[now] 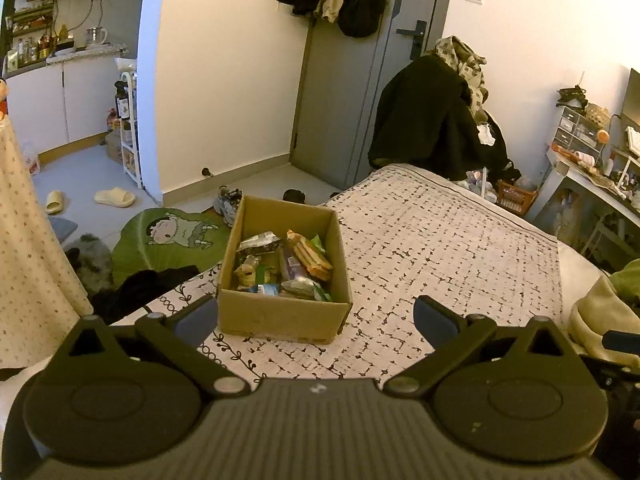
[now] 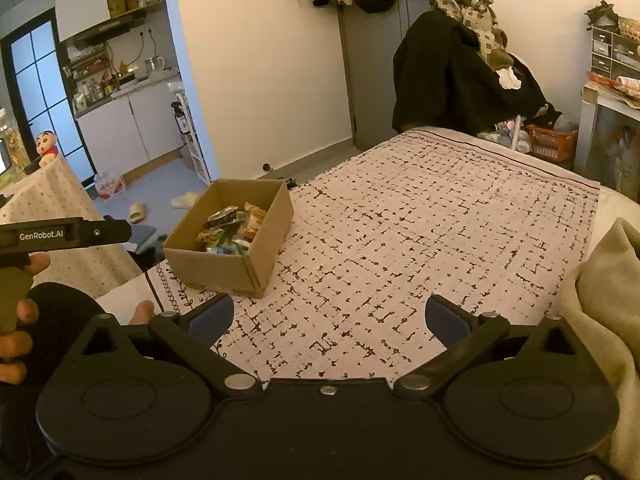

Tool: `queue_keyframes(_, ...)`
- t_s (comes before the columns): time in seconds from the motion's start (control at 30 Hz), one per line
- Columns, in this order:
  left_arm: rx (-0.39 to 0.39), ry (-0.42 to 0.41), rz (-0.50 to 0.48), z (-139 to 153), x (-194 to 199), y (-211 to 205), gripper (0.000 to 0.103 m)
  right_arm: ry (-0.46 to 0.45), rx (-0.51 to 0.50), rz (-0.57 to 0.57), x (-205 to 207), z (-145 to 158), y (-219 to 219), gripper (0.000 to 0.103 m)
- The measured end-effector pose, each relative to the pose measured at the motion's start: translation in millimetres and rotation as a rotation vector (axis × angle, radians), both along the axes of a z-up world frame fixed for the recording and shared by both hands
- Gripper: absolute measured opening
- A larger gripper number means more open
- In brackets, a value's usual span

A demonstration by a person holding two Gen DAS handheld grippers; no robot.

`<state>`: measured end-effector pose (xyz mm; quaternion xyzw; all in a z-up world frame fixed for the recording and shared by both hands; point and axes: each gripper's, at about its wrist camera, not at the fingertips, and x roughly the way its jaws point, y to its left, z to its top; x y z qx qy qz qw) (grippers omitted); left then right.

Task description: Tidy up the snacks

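Note:
A brown cardboard box (image 1: pixel 280 316) stands on the patterned bedspread (image 1: pixel 440 248) near the bed's left edge. It holds several snack packets (image 1: pixel 286 264), among them an orange one and silver ones. My left gripper (image 1: pixel 316 316) is open and empty, just short of the box's near wall. In the right wrist view the box (image 2: pixel 224 268) with its snacks (image 2: pixel 232 230) sits to the front left. My right gripper (image 2: pixel 330 320) is open and empty above bare bedspread (image 2: pixel 420 224), to the right of the box. The left gripper's body (image 2: pixel 64 234) shows at the left edge.
A beige blanket (image 2: pixel 600 300) lies at the bed's right side. A chair piled with dark clothes (image 1: pixel 436 116) stands past the bed's far end. A green cartoon rug (image 1: pixel 168 240), slippers and shoes lie on the floor left of the bed. A cluttered desk (image 1: pixel 592 168) is at the right.

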<state>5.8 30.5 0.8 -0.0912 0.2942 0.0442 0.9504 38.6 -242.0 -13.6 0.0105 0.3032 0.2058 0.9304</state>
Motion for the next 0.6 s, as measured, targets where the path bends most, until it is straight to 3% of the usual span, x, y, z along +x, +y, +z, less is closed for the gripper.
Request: queue_keyframes(0.6, 0.007, -0.004, -0.006, -0.1, -3.5, -2.7, 0.103, 0.013, 0.025, -0.017, 1.0, 1.1, -1.9, 0.103)
